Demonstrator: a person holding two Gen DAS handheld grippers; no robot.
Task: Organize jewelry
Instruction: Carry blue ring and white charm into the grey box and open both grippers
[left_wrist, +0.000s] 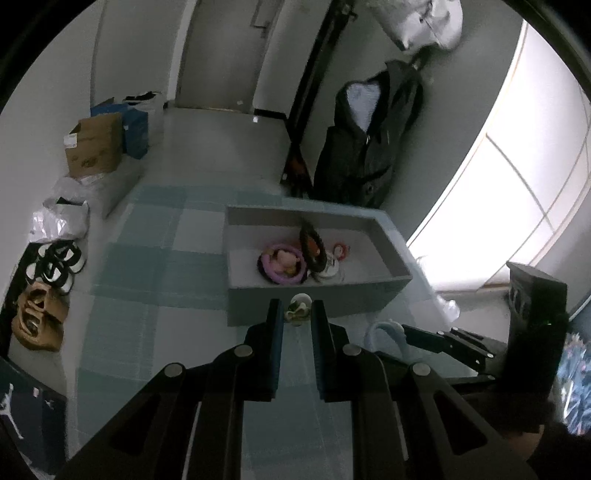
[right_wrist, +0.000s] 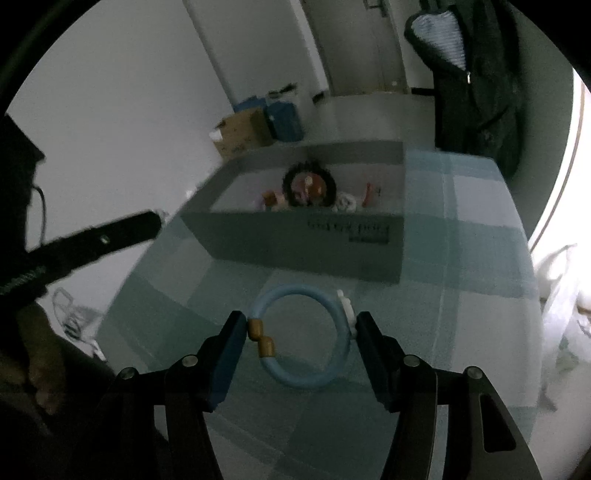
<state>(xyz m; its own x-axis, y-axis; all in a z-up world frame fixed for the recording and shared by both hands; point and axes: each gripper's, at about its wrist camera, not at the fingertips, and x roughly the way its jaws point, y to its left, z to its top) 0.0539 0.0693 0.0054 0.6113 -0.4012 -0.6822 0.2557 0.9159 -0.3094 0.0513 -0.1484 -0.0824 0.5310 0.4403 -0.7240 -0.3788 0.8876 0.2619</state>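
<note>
A grey box (left_wrist: 314, 295) stands on the checked blue tablecloth (left_wrist: 155, 266) and holds a purple ring (left_wrist: 282, 262), a dark beaded bracelet (left_wrist: 312, 243) and small red and white pieces. My left gripper (left_wrist: 297, 314) holds a small white-green flower piece (left_wrist: 298, 308) between its fingertips, just in front of the box's near wall. My right gripper (right_wrist: 301, 328) is open around a light blue bracelet (right_wrist: 301, 332) with gold beads and a white charm, lying on the cloth; the pads touch or nearly touch its sides. The box also shows in the right wrist view (right_wrist: 303, 240).
Cardboard and blue boxes (left_wrist: 99, 144) and shoes (left_wrist: 55, 266) sit on the floor to the left. A dark coat (left_wrist: 369, 140) hangs behind the table. A bright window (left_wrist: 517, 184) is at the right. The table's edges are near on both sides.
</note>
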